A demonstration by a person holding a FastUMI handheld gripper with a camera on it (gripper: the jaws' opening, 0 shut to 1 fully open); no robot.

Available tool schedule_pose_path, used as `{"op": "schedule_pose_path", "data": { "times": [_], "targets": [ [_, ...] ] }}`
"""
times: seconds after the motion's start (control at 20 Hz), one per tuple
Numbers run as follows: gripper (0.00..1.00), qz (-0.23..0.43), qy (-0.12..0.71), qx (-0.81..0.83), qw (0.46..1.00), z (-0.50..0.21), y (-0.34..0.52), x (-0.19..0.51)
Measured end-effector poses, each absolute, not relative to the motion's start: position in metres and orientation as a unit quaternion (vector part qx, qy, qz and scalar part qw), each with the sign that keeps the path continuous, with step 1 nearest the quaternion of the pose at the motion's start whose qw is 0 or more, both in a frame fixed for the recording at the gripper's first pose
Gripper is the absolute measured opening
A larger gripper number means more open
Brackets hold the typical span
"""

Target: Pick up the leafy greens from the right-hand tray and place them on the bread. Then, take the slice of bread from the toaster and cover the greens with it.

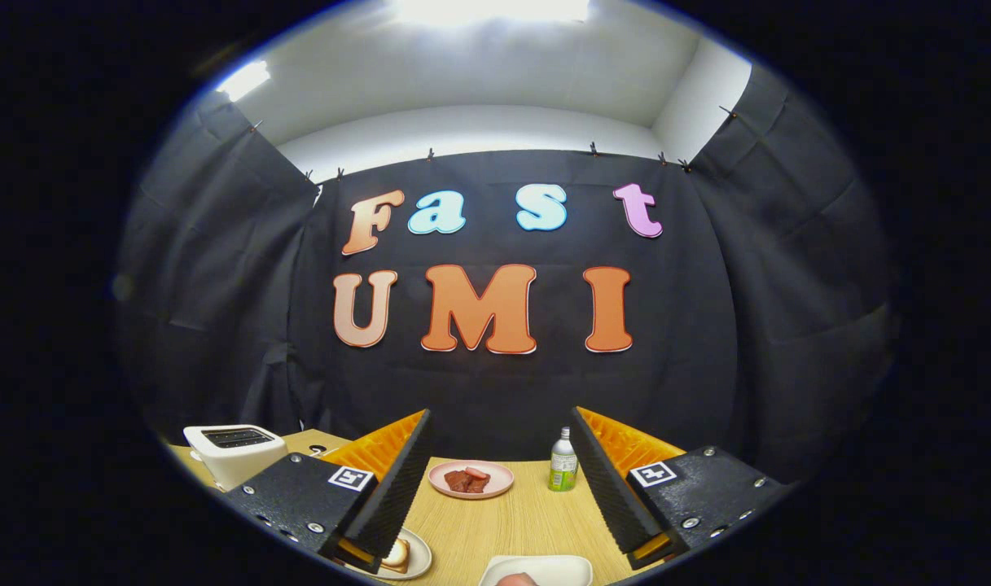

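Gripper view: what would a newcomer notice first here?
The tongs stand wide open over the wooden table, holding nothing. Between and beyond the fingers sits a pink plate with reddish food, and a small green-labelled bottle stands to its right. A white toaster sits beyond the left finger, and a plate with bread lies just under that finger's tip.

So the table (511, 521) is light wood grain. Sitting on it: a white toaster (234, 452) off to the left, a pink plate (495, 488) with some reddish food toward the back, and a small green-labelled bottle (563, 464) just right of that. Closer in there's a white plate (418, 557) holding bread (396, 555), and beside it a white tray (544, 568).
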State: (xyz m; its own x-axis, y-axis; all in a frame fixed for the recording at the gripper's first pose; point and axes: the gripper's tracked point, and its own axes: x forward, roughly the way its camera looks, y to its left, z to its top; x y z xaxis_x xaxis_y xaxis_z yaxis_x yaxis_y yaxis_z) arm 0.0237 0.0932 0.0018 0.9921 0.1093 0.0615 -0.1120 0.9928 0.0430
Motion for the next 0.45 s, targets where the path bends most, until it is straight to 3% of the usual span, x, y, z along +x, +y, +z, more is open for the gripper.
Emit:
{"op": "schedule_pose_path", "data": {
  "times": [0.45],
  "targets": [
    [0.98, 0.047, -0.051, 0.019, 0.997, 0.003, 0.102, 0.018]
  ]
}}
